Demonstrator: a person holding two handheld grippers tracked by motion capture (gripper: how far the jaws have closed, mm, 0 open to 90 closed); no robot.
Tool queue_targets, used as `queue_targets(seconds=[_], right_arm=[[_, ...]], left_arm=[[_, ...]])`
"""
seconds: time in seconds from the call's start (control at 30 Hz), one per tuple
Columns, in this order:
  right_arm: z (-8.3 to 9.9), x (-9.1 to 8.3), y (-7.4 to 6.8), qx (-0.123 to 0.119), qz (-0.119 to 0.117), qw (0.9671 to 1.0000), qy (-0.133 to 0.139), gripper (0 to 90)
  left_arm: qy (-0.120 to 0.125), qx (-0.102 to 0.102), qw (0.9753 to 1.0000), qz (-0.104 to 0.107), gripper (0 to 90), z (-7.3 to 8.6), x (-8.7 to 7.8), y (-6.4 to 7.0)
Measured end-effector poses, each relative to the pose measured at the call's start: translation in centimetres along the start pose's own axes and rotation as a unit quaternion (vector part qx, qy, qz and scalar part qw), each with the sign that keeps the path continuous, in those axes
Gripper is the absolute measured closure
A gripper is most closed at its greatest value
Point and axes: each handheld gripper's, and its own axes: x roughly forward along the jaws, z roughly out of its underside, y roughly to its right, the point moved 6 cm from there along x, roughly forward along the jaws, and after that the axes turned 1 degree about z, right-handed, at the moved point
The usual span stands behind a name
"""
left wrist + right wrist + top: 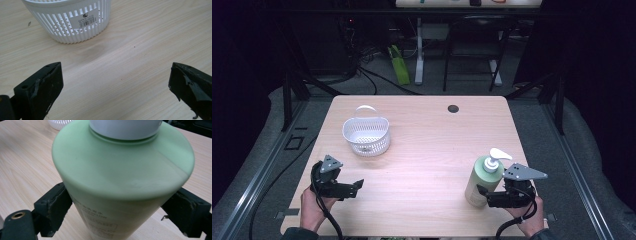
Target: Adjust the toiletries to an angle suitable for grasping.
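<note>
**Green bottle between the right jaws, basket far across the table**

Green pump bottle [120, 185] is the closest thing in the right gripper view, and it stands upright between the two black jaws of the right gripper [122, 207]. The jaws sit on both sides of its body, low on the label part. They look to touch the plastic, but the contact line is partly hidden by the wide shoulder of the bottle, so I judge it as a grip that is closed on the bottle and not yet lifted. In the high view the bottle [482, 182] is near the front right corner of the table [432, 130], with its white pump head pointing to the right edge.

White slatted basket [366, 135] stands in the left half of the table, closer to the back edge than to the front edge, well apart from the bottle. From the bottle it lies to the left and away from the person, so the coming move is probably a diagonal carry across the table, with the bottle kept vertical.

Left gripper [343, 189] rests near the front left corner, jaws wide apart and holding nothing. It is the nearer one to the basket [70, 21], which is straight ahead of its jaws.
</note>
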Motion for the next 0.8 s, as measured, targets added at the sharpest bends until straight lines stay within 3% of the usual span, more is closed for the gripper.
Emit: queue_targets(seconds=[0.8], right_arm=[[-1.3, 2.0, -1.2, -0.009, -0.009, 0.9999, 0.006, 12.0]], left_arm=[[0.007, -0.001, 1.0000, -0.002, 0.0, -0.1, -0.1, 0.0]])
